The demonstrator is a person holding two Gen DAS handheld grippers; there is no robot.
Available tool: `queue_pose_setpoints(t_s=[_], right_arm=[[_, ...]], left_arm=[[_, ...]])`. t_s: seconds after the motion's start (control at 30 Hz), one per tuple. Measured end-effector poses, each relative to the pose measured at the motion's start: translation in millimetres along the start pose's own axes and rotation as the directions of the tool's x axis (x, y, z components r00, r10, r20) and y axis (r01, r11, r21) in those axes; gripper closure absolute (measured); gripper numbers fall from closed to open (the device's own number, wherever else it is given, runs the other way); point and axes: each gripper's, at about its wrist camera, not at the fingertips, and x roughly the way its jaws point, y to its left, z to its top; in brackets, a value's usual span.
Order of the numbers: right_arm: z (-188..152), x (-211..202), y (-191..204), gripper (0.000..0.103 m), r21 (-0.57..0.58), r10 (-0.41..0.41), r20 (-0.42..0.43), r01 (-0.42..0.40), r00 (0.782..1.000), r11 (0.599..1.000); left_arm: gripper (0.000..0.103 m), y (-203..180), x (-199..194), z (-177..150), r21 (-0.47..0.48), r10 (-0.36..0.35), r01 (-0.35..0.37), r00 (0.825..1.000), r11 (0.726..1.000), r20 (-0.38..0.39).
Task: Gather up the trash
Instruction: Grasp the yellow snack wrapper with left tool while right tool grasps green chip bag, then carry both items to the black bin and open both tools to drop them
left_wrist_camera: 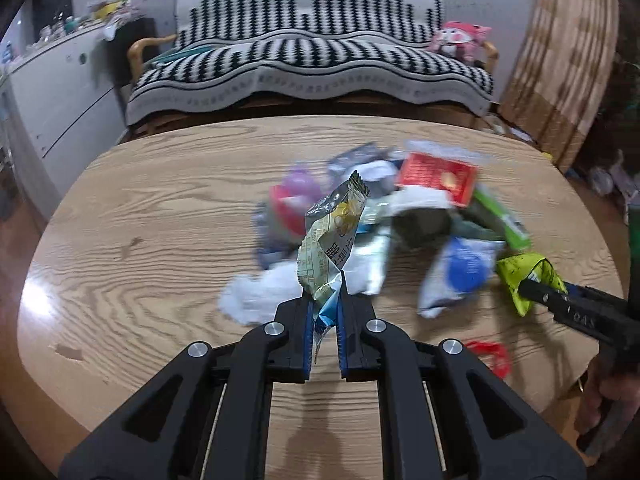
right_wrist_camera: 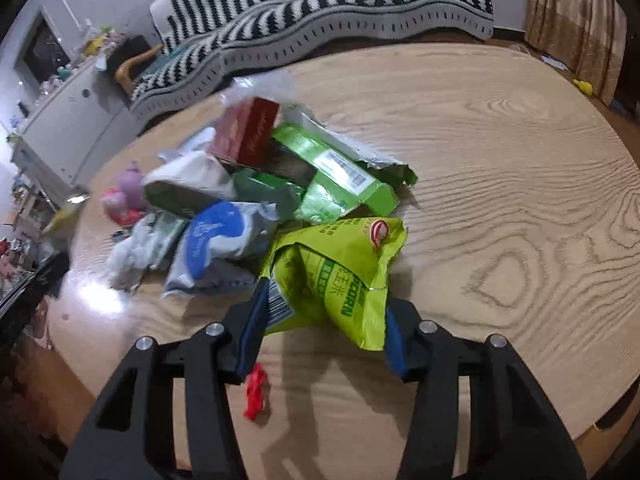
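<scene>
My left gripper (left_wrist_camera: 323, 288) is shut on the lower end of a pale yellow-green snack wrapper (left_wrist_camera: 332, 232), which stands up above the wooden table (left_wrist_camera: 160, 220). In the right wrist view, my right gripper (right_wrist_camera: 326, 300) has a crumpled lime-green snack bag (right_wrist_camera: 340, 264) between its fingers, and both pads touch the bag. The left wrist view shows the same bag (left_wrist_camera: 520, 272) pinched at the tip of the right gripper (left_wrist_camera: 534, 292). Behind both lies a pile of trash: a red box (right_wrist_camera: 248, 132), a torn green carton (right_wrist_camera: 340, 176), a white and blue pouch (right_wrist_camera: 216, 232) and white tissue (left_wrist_camera: 260, 296).
A small red scrap (right_wrist_camera: 256, 396) lies on the table just under my right gripper. A pink and purple toy (right_wrist_camera: 128, 196) sits at the pile's left edge. A sofa with a black-and-white cover (left_wrist_camera: 312, 52) stands beyond the table. Bare wood (right_wrist_camera: 500, 160) stretches to the right.
</scene>
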Motion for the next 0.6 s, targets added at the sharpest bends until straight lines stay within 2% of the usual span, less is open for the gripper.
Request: queue_pose_setpoints(t_s=[0.07,0.17,0.23,0.33,0.47,0.53,0.6], right_arm=[[-5,-22,-10,0.054,0.0,0.028,0.022,-0.028,0.999,1.0],[-8,-62,-33,0.054,0.0,0.009,0.092,-0.01,0.996,1.0],[-8,-85,-56,0.054,0.018,-0.023,0.137,0.021,0.99,1.0],[-16,-122,-104,0.054,0.068,-0.115,0.204,0.103,0.972,0.992],[-35,-167,-189,0.054,0.177,-0.294,0.242,0.256,0.924,0.95],[-51,-185,-233,0.053,0.245,-0.369,0.235,0.313,0.899,0.918],[-73,-199,-286,0.053,0.323,-0.45,0.2,0.375,0.87,0.869]], left_arm=[[0.095,-21,1,1,0.012,-0.032,0.032,0.999,0.999,-0.005],[0.095,-63,4,2,0.059,-0.083,0.083,0.997,0.995,-0.004],[0.095,-89,3,2,0.083,-0.119,0.119,0.993,0.989,-0.001],[0.095,-146,1,-1,0.148,-0.193,0.191,0.981,0.97,0.001],[0.095,-232,-3,-14,0.246,-0.286,0.277,0.958,0.929,0.003],[0.095,-270,-2,-22,0.281,-0.331,0.323,0.943,0.904,-0.019],[0.095,-315,-1,-35,0.32,-0.381,0.375,0.923,0.87,-0.047]])
